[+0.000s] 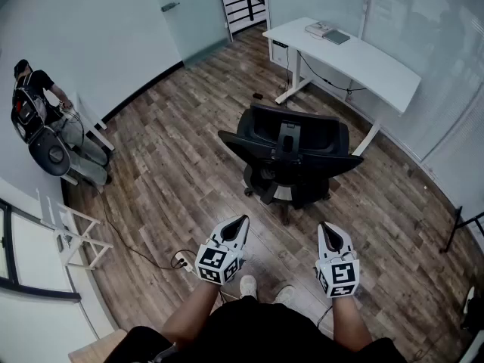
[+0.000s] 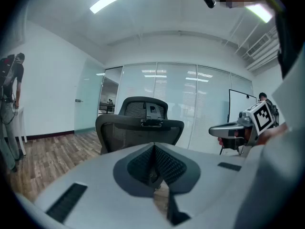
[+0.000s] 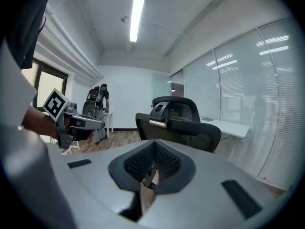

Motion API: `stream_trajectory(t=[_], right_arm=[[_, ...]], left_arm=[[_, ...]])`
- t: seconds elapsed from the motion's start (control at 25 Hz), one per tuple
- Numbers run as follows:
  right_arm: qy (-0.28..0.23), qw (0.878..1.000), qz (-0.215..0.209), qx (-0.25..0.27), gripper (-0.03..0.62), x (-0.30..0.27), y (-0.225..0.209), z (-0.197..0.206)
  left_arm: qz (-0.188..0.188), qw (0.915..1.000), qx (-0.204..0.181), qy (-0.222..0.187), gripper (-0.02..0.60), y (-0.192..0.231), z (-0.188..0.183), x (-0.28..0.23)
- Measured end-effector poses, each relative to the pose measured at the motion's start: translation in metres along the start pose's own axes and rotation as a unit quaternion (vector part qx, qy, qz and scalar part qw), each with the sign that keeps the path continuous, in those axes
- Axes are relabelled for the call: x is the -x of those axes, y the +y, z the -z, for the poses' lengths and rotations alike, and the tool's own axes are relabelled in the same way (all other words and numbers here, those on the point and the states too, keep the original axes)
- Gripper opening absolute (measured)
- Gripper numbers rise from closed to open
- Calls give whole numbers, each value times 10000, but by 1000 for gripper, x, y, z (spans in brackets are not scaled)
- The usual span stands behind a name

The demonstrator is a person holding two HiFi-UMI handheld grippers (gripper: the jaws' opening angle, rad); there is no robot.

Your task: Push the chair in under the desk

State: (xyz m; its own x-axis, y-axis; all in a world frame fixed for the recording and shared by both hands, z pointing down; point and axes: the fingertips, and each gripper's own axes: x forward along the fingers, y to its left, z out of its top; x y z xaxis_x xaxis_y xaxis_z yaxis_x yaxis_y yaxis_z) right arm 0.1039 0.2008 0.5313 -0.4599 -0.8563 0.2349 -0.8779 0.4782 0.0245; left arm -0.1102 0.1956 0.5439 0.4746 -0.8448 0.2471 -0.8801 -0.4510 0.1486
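A black mesh office chair [image 1: 291,153] stands on the wood floor with its back toward me, well short of the white desk [image 1: 355,57] at the far right by the glass wall. My left gripper [image 1: 240,224] and right gripper [image 1: 325,229] hover side by side in front of me, a short way behind the chair's back, touching nothing. Both are shut with nothing between the jaws. The chair's backrest [image 2: 140,128] fills the middle of the left gripper view, and the same backrest [image 3: 178,128] shows in the right gripper view with the desk [image 3: 231,126] behind it.
A person [image 1: 34,100] stands at the far left by a white table [image 1: 91,131] and a fan-like device [image 1: 49,151]. A white rack [image 1: 76,237] and a power strip with cable [image 1: 181,262] lie on the floor at left. A laptop and box [image 1: 327,32] rest on the desk.
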Motion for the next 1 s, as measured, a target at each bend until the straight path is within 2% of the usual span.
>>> stream_trajectory(t=[0.52,0.76,1.0], right_arm=[[-202,9998,48,50,3,-6,20,-22],[-752,9970,118,107,6,-2,34,-62],[-928,9952,316,-15,6,-7,44,-79]], left_arm=[[227,9997,-83,-74,12,9,-8,4],[325,9980,-363,-407,12,8,-36,10],[493,9949,-529,-702,12,16,-64,17]])
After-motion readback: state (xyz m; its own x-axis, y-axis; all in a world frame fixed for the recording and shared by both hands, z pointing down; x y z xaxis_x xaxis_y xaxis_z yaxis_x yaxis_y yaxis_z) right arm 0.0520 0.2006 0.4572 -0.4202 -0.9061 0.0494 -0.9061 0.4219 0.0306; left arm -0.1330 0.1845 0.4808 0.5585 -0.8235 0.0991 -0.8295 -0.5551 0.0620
